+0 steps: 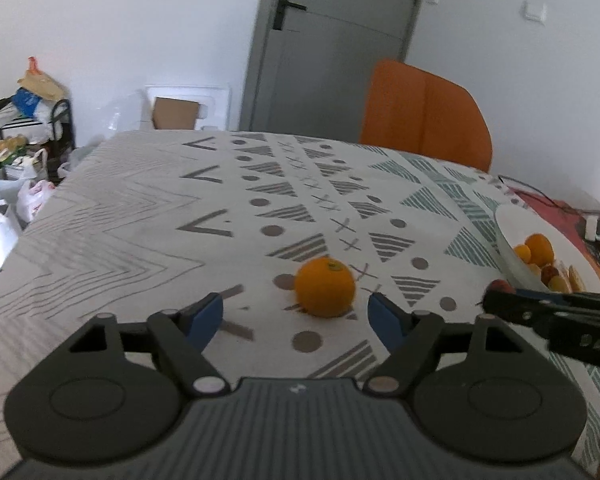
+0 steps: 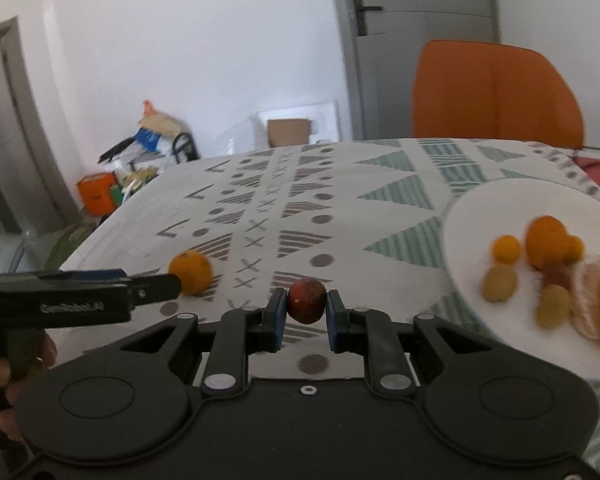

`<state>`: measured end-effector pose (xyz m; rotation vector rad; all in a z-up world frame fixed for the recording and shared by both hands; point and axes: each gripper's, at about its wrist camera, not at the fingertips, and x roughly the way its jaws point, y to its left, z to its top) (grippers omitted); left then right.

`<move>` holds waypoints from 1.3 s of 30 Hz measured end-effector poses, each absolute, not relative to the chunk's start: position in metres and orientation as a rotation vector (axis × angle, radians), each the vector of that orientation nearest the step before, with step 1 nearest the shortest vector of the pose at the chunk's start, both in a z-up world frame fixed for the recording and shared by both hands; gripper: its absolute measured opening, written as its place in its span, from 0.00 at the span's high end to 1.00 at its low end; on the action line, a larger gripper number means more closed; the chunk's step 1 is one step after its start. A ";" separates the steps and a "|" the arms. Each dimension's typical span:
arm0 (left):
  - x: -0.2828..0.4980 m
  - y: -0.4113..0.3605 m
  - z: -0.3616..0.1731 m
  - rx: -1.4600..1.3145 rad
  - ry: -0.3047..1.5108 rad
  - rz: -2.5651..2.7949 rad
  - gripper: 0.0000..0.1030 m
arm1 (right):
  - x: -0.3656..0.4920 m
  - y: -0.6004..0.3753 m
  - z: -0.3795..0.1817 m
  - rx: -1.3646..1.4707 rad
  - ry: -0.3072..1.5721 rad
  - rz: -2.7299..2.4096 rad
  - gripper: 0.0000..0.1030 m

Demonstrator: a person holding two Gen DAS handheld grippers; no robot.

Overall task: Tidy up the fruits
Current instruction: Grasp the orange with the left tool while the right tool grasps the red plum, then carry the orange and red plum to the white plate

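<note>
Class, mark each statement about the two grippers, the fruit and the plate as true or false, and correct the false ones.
1. The right gripper holds a small red fruit between its fingers. True.
2. The left gripper is shut on the orange. False: its fingers are spread wide, with the orange lying on the tablecloth just ahead.
3. The white plate already has several fruits on it. True.
4. The chair behind the table is blue. False: it is orange.
5. The red fruit lies on the plate. False: it is in the right gripper, beside the plate.
</note>
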<state>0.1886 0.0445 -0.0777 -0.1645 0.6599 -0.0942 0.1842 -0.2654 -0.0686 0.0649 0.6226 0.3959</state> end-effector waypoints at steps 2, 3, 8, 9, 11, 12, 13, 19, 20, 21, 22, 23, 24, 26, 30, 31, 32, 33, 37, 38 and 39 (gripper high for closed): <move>0.194 0.040 -0.080 -0.147 0.669 -0.107 0.26 | 0.180 -0.274 -0.068 0.068 0.616 0.367 0.82; 0.199 0.037 -0.080 -0.138 0.671 -0.113 0.27 | 0.178 -0.279 -0.069 0.071 0.617 0.351 0.82; 0.217 0.026 -0.084 -0.110 0.692 -0.112 0.66 | 0.168 -0.304 -0.071 0.073 0.617 0.282 0.81; 0.218 0.024 -0.083 -0.102 0.695 -0.098 0.66 | 0.167 -0.309 -0.071 0.074 0.617 0.270 0.81; 0.219 0.019 -0.081 -0.111 0.693 -0.108 0.66 | 0.166 -0.315 -0.071 0.077 0.611 0.245 0.81; 0.219 0.016 -0.079 -0.118 0.690 -0.119 0.66 | 0.166 -0.319 -0.071 0.081 0.607 0.238 0.81; 0.219 0.013 -0.077 -0.121 0.685 -0.130 0.66 | 0.165 -0.321 -0.070 0.090 0.606 0.245 0.81; 0.216 -0.005 -0.061 -0.127 0.653 -0.175 0.66 | 0.158 -0.326 -0.066 0.092 0.583 0.256 0.81; 0.215 -0.008 -0.058 -0.125 0.647 -0.179 0.66 | 0.157 -0.327 -0.065 0.092 0.577 0.261 0.81; 0.215 -0.010 -0.056 -0.123 0.644 -0.182 0.66 | 0.155 -0.328 -0.063 0.090 0.569 0.264 0.81; 0.215 -0.013 -0.054 -0.122 0.642 -0.185 0.66 | 0.154 -0.330 -0.061 0.090 0.562 0.265 0.81; 0.214 -0.015 -0.053 -0.120 0.640 -0.188 0.66 | 0.153 -0.332 -0.060 0.092 0.556 0.265 0.81; 0.215 -0.018 -0.052 -0.117 0.639 -0.190 0.66 | 0.152 -0.334 -0.059 0.095 0.552 0.263 0.81; 0.214 -0.023 -0.049 -0.110 0.638 -0.196 0.66 | 0.151 -0.339 -0.057 0.103 0.545 0.256 0.81; 0.213 -0.034 -0.045 -0.103 0.629 -0.210 0.66 | 0.150 -0.349 -0.056 0.118 0.540 0.239 0.81; 0.213 -0.037 -0.044 -0.102 0.626 -0.213 0.66 | 0.150 -0.351 -0.056 0.120 0.538 0.236 0.81; 0.213 -0.040 -0.043 -0.101 0.624 -0.217 0.66 | 0.150 -0.354 -0.055 0.126 0.536 0.232 0.81; 0.211 -0.042 -0.042 -0.099 0.622 -0.220 0.66 | 0.150 -0.357 -0.055 0.130 0.534 0.230 0.81; 0.209 -0.053 -0.038 -0.087 0.617 -0.237 0.66 | 0.150 -0.368 -0.056 0.148 0.526 0.213 0.81; 0.209 -0.056 -0.037 -0.082 0.616 -0.242 0.66 | 0.150 -0.371 -0.056 0.153 0.525 0.209 0.81; 0.209 -0.060 -0.036 -0.078 0.613 -0.246 0.66 | 0.150 -0.374 -0.057 0.159 0.525 0.204 0.81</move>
